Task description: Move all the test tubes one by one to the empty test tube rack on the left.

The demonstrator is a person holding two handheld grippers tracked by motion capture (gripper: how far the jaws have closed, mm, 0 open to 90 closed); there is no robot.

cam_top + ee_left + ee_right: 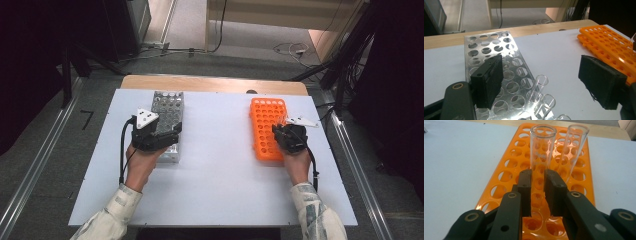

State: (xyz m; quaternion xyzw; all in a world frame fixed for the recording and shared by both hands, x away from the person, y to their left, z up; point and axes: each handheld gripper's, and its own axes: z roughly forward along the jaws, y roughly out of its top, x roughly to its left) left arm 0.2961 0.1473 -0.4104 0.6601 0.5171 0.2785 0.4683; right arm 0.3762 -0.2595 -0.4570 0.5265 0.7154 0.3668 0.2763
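An orange tube rack [267, 115] lies on the right of the white table, and a metal tube rack [167, 107] lies on the left. My right gripper [537, 173] sits over the orange rack's [506, 165] near end. It is shut on a clear glass test tube [543, 145] that stands upright between its pads. A second clear tube [574, 150] leans in the rack just to its right. My left gripper [540, 62] hovers open over the metal rack [489, 45], with nothing between its pads. Below it, clear tubes [539, 86] stand in the rack's near holes.
The white table [220, 165] has bare room between the two racks and along its near side. A wooden strip [210, 82] runs along the far edge. Cables lie on the floor beyond, and rails flank both sides of the table.
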